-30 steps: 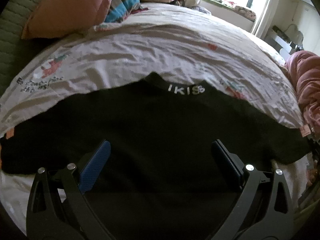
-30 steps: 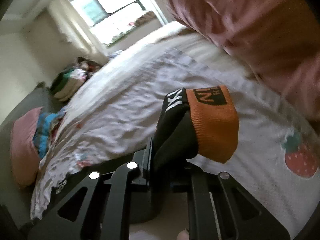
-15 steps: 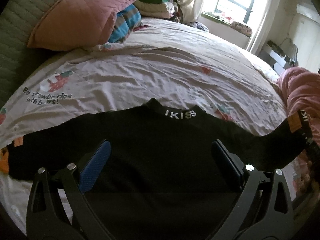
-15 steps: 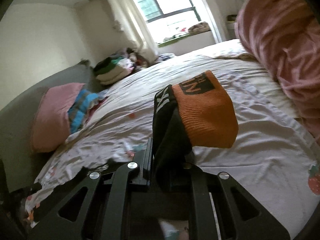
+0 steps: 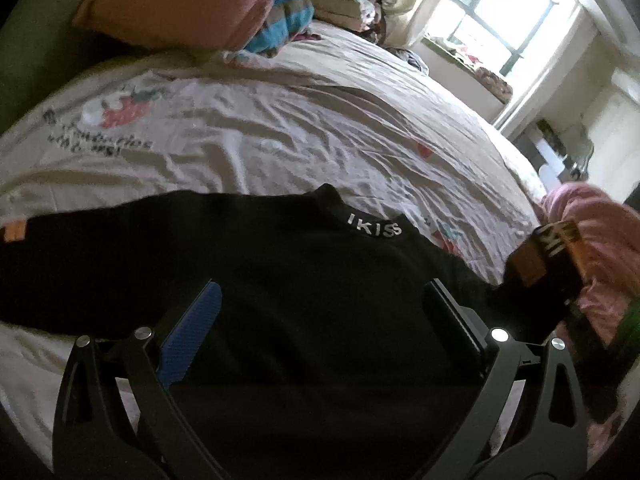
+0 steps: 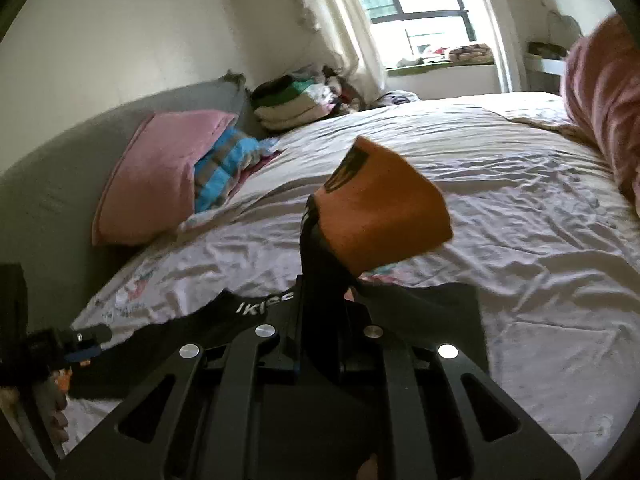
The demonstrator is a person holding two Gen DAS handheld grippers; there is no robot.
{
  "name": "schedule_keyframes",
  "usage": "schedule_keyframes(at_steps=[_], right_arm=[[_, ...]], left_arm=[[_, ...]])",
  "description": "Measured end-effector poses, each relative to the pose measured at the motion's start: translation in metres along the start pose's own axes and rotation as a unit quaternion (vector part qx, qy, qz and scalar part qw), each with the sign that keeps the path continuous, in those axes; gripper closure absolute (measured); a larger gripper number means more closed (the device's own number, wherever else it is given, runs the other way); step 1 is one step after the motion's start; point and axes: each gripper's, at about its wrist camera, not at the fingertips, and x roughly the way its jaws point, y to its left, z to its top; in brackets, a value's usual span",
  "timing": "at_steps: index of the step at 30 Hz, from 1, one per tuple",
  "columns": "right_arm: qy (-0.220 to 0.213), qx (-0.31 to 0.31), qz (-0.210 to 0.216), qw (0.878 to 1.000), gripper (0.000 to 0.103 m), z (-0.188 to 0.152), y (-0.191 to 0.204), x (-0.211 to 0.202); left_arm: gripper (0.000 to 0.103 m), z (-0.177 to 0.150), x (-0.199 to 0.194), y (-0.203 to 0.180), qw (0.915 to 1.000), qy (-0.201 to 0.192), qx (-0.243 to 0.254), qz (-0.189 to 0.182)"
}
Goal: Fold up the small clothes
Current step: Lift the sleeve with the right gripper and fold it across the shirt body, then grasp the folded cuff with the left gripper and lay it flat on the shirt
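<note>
A black sweater (image 5: pixel 280 280) with a white "IKISS" collar lies flat on the bed, sleeves spread. My left gripper (image 5: pixel 320 316) is open and empty, hovering over the sweater's body. My right gripper (image 6: pixel 324 316) is shut on the sweater's right sleeve just below its orange cuff (image 6: pixel 384 216) and holds it lifted above the bed. That raised orange cuff also shows at the right of the left wrist view (image 5: pixel 548 248). The sweater's collar shows below the cuff in the right wrist view (image 6: pixel 264 304). The other sleeve's orange cuff (image 5: pixel 14 232) lies at the far left.
The bed sheet (image 5: pixel 280 120) is pale with strawberry prints. A pink pillow (image 6: pixel 160 176) and a striped blue cloth (image 6: pixel 224 164) lie by the headboard. Folded clothes (image 6: pixel 296 100) are stacked behind. A pink blanket (image 6: pixel 604 96) lies at the right.
My right gripper has lifted the orange-cuffed sleeve off the bed and swung it inward toward the sweater's body. My left gripper has stayed open over the sweater.
</note>
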Motion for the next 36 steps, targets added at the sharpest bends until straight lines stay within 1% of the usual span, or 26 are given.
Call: schedule_keyframes(at_steps=[2,5,11,13,15,20,22,23,24,25,26,28,30,32,33,35,36], right_arm=[[0.007,-0.012,0.002,1.0,0.092,-0.004,0.01,0.008],[0.015,-0.031,0.005,0.999,0.092,-0.011,0.025,0.02],[0.04,-0.067,0.008,0.997,0.092,-0.033,0.055,0.047],[0.048,-0.076,0.014,0.996,0.092,-0.041,0.065,0.055],[0.058,-0.088,0.018,0.994,0.092,-0.05,0.076,0.064],[0.088,-0.113,0.035,0.989,0.088,-0.072,0.098,0.081],[0.109,-0.125,0.045,0.985,0.083,-0.083,0.105,0.086],[0.115,-0.129,0.048,0.984,0.078,-0.087,0.107,0.086],[0.126,-0.132,0.06,0.981,0.065,-0.093,0.11,0.086],[0.132,-0.134,0.072,0.979,0.06,-0.096,0.112,0.085],[0.138,-0.137,0.082,0.978,0.052,-0.1,0.114,0.082],[0.155,-0.154,0.1,0.971,0.049,-0.109,0.122,0.076],[0.17,-0.163,0.118,0.965,0.042,-0.115,0.126,0.067],[0.173,-0.172,0.136,0.96,0.041,-0.119,0.126,0.051],[0.172,-0.173,0.14,0.96,0.041,-0.119,0.124,0.042],[0.168,-0.163,0.144,0.962,0.041,-0.117,0.115,0.029],[0.165,-0.156,0.145,0.963,0.041,-0.115,0.11,0.025]], left_arm=[[0.009,0.0,0.001,0.008,0.9998,0.005,-0.016,-0.011],[0.009,0.001,0.005,0.023,0.9978,0.018,-0.048,-0.042],[0.009,-0.001,0.014,0.039,0.9946,0.034,-0.071,-0.067],[0.009,-0.003,0.02,0.045,0.9912,0.046,-0.085,-0.09],[0.009,-0.006,0.028,0.052,0.9861,0.061,-0.106,-0.112],[0.009,-0.013,0.044,0.064,0.9778,0.083,-0.134,-0.138],[0.009,-0.018,0.051,0.068,0.9726,0.093,-0.15,-0.152],[0.009,-0.02,0.053,0.07,0.9701,0.097,-0.157,-0.158],[0.01,-0.022,0.055,0.072,0.9678,0.1,-0.163,-0.164],[0.01,-0.023,0.057,0.073,0.9664,0.102,-0.167,-0.167],[0.01,-0.025,0.059,0.073,0.9652,0.105,-0.169,-0.17],[0.011,-0.026,0.061,0.072,0.9639,0.111,-0.169,-0.173],[0.014,-0.029,0.064,0.067,0.962,0.12,-0.166,-0.18],[0.016,-0.032,0.068,0.063,0.9623,0.126,-0.161,-0.18],[0.017,-0.034,0.07,0.06,0.9637,0.13,-0.155,-0.174],[0.021,-0.037,0.074,0.053,0.9702,0.134,-0.135,-0.15],[0.029,-0.039,0.075,0.048,0.9734,0.135,-0.124,-0.137]])
